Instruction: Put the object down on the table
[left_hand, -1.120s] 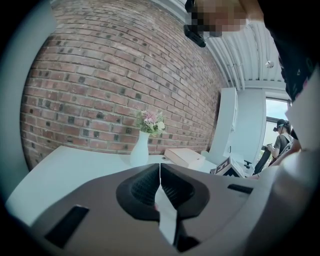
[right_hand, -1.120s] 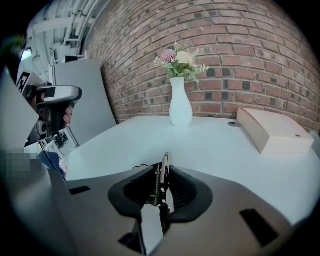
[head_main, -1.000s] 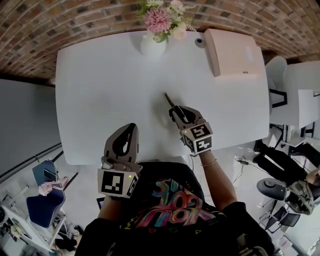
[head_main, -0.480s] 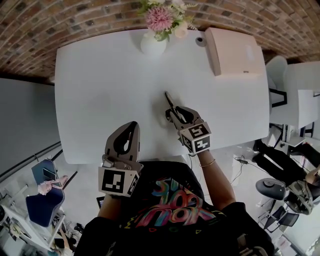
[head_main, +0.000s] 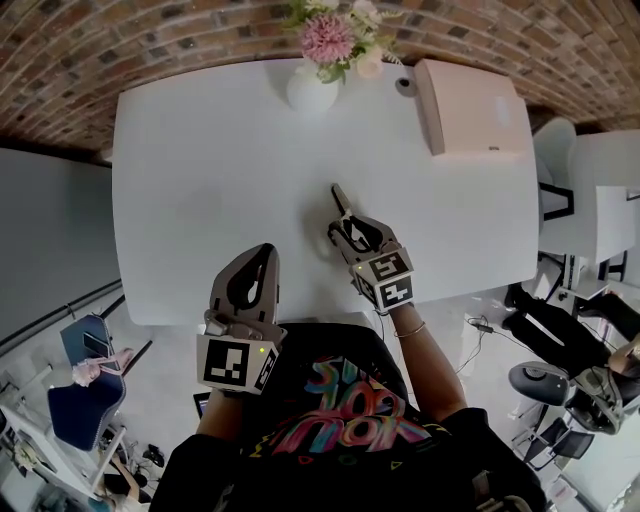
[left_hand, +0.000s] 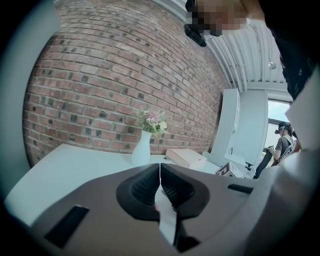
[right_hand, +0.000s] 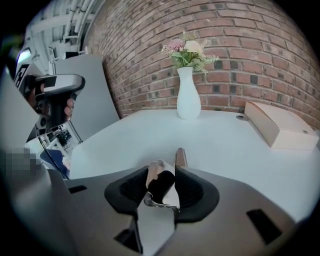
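A slim object (head_main: 339, 201) with copper-coloured arms and a dark middle (right_hand: 180, 156) lies between the jaws of my right gripper (head_main: 345, 228). Its far tip points away over the white table (head_main: 200, 150), low over the table's middle. Those jaws are opening in the right gripper view (right_hand: 167, 167), and the object's two arms lie close beside the pads. My left gripper (head_main: 262, 252) hovers at the table's near edge, left of the right one. Its jaws (left_hand: 160, 167) are shut together with nothing between them.
A white vase of flowers (head_main: 312, 85) stands at the far edge, with a beige box (head_main: 465, 105) and a small round thing (head_main: 402, 86) to its right. Chairs and people (head_main: 580, 340) are off the table's right side.
My right gripper has drifted a little left and nearer with the object between its jaws. The left gripper has stayed put.
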